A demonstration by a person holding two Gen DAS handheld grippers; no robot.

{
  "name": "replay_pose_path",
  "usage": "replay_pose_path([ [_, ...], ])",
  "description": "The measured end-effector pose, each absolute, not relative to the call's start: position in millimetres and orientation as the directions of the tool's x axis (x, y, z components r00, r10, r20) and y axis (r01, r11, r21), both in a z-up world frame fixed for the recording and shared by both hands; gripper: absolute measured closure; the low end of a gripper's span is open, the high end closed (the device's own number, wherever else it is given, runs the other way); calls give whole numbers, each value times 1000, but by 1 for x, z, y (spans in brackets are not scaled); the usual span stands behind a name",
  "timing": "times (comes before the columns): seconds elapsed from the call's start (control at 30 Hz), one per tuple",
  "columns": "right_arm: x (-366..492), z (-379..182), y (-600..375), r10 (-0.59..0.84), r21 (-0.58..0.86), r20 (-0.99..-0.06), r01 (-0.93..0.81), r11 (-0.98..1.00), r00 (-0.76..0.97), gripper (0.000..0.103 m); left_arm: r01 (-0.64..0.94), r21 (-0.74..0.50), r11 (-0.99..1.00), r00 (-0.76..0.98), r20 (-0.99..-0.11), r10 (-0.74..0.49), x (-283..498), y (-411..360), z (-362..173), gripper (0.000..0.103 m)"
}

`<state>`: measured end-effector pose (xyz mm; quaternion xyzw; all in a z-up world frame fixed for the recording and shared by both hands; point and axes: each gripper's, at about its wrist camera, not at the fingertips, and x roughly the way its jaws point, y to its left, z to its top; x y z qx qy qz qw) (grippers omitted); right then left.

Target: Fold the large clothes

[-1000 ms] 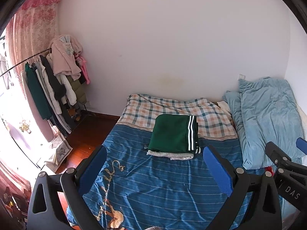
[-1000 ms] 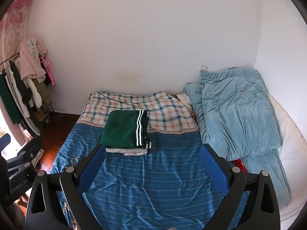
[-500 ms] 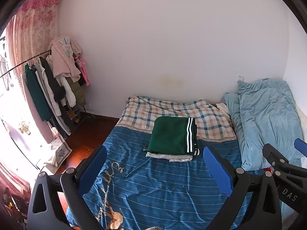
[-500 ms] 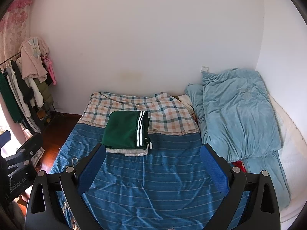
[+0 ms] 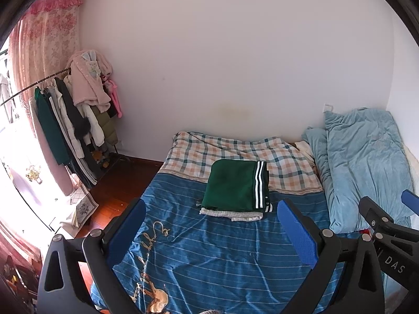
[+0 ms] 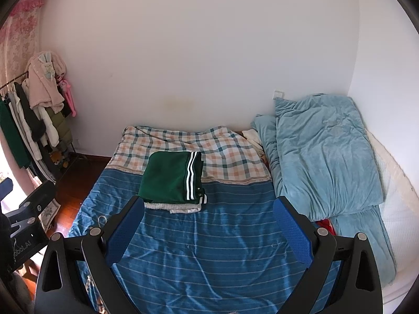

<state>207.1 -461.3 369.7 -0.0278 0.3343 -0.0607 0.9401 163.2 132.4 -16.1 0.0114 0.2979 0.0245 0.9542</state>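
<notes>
1. The left gripper (image 5: 211, 229) and right gripper (image 6: 209, 223) hover level above the blue striped bedspread (image 6: 209, 248), blue-padded fingers spread wide, holding nothing.
2. The folded dark green garment with white stripes (image 5: 237, 187) lies on a folded white fuzzy cloth (image 5: 230, 213) mid-bed, at the checked blanket's (image 6: 222, 154) edge.
3. Against half a second ago, both views sit marginally lower; the pile is unmoved.
4. The hands holding the grippers are out of frame; the light blue quilt (image 6: 322, 154) hides a red item.
</notes>
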Motion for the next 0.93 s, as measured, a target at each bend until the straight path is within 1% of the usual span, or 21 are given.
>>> replay_pose_path([
  [0.93,202,369,-461,-128,-86,-625,96,992,770,3,-59,48,997,823,-563,76,158,141,-10,0],
])
